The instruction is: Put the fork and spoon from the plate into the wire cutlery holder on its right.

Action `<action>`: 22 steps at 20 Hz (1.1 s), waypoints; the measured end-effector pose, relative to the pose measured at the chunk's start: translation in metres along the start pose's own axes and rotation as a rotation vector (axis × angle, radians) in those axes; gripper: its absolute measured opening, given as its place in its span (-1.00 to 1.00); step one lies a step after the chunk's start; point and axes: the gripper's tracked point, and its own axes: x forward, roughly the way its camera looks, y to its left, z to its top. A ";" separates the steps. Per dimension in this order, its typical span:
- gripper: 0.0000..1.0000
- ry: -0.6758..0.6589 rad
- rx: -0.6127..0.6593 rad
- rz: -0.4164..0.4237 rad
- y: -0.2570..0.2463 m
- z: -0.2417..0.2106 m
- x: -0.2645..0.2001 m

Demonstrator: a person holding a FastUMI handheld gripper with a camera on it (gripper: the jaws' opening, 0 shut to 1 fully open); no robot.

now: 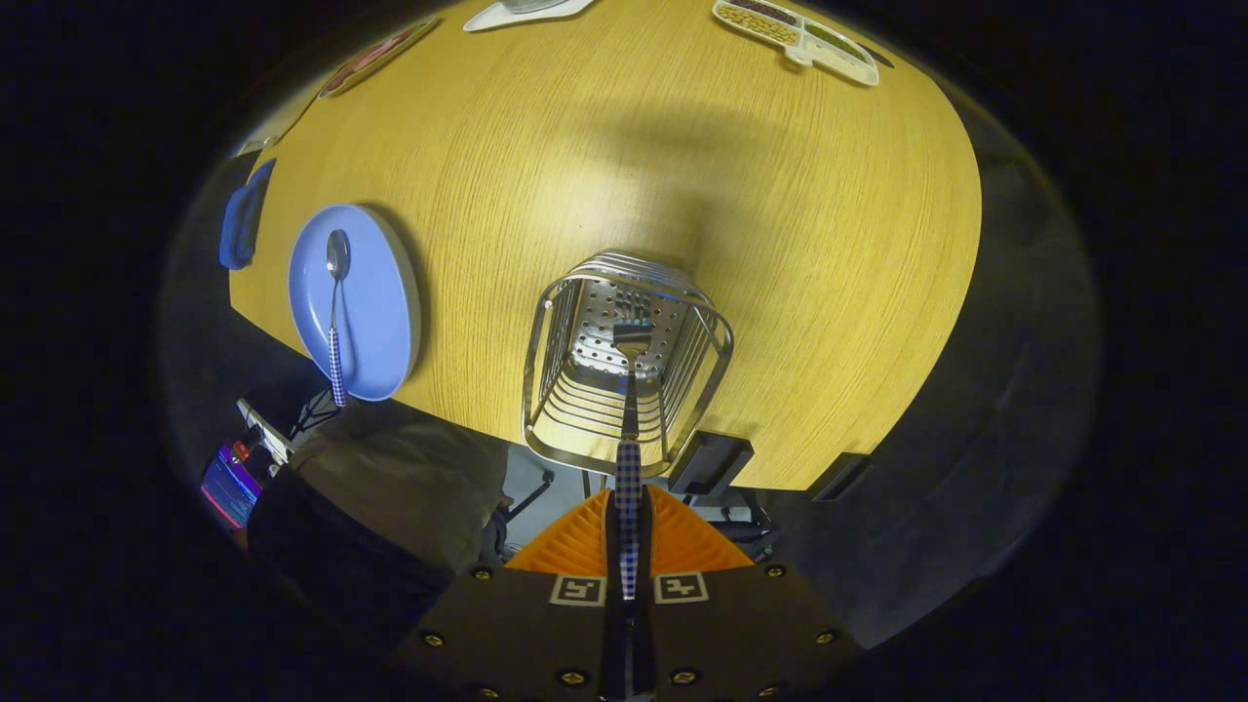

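Note:
My gripper [629, 517] is shut on the checked handle of the fork [630, 409]. It hangs straight down from the fingers, and its tines reach into the wire cutlery holder [546, 322] near the perforated bottom. The holder stands on the wooden table just beyond the fingers. To its left lies the blue plate [385, 302]. On the plate rests the spoon [335, 312], bowl away from me and checked handle jutting over the plate's near rim.
A blue object [242, 226] lies at the table's left edge past the plate. A divided white tray [799, 37] with food sits at the far right, with a white dish [522, 12] and a flat card [375, 57] at the far side. Bags and cables lie below the near edge.

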 end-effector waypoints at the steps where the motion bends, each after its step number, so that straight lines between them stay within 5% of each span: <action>1: -0.93 0.001 0.002 -0.005 -0.002 0.001 0.002; 12: -0.66 -0.063 0.065 -0.031 -0.008 0.006 -0.009; 22: -0.65 -0.310 0.153 -0.016 0.031 -0.013 -0.066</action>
